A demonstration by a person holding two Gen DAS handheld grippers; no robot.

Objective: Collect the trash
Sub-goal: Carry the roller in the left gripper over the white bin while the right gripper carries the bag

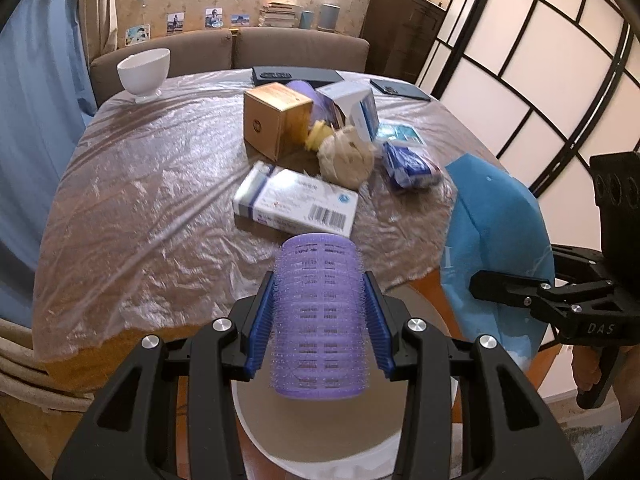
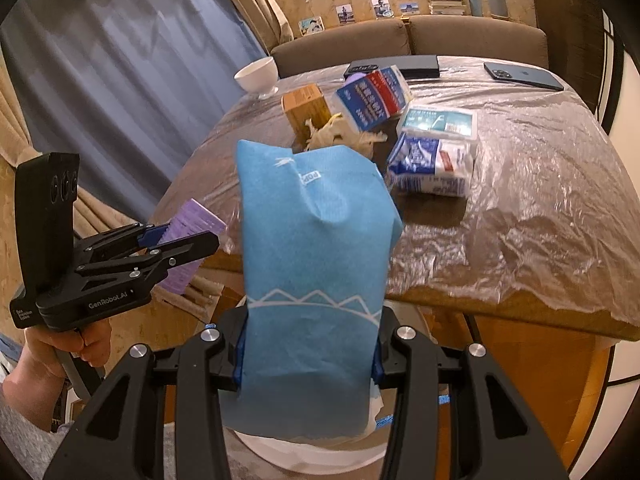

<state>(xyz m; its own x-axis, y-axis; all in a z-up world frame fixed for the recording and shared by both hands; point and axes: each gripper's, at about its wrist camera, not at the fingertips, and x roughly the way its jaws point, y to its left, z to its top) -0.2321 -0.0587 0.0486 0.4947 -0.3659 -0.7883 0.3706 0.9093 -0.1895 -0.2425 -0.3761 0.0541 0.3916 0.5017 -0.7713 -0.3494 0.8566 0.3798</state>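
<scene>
Wooden table [image 1: 132, 208] under crinkled plastic film, sofa and blue curtain behind. Bin rim [image 1: 320, 446] below mostly hidden by grippers. Left gripper [image 1: 320, 300] angled down past near table edge, jaws clamped on purple hair roller [image 1: 320, 320]. Right gripper [image 2: 310, 354] beside it, tilted down, pads barely visible, closed on blue paper pack [image 2: 316, 264]; pack blocks part of box clutter [image 2: 432, 164] on table.

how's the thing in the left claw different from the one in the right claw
The left claw holds a purple hair roller, a rigid bristly cylinder; the right claw holds a blue tissue pack, soft, dented and wider. Both are clamped upright, off the table edge, above a white bin.
</scene>
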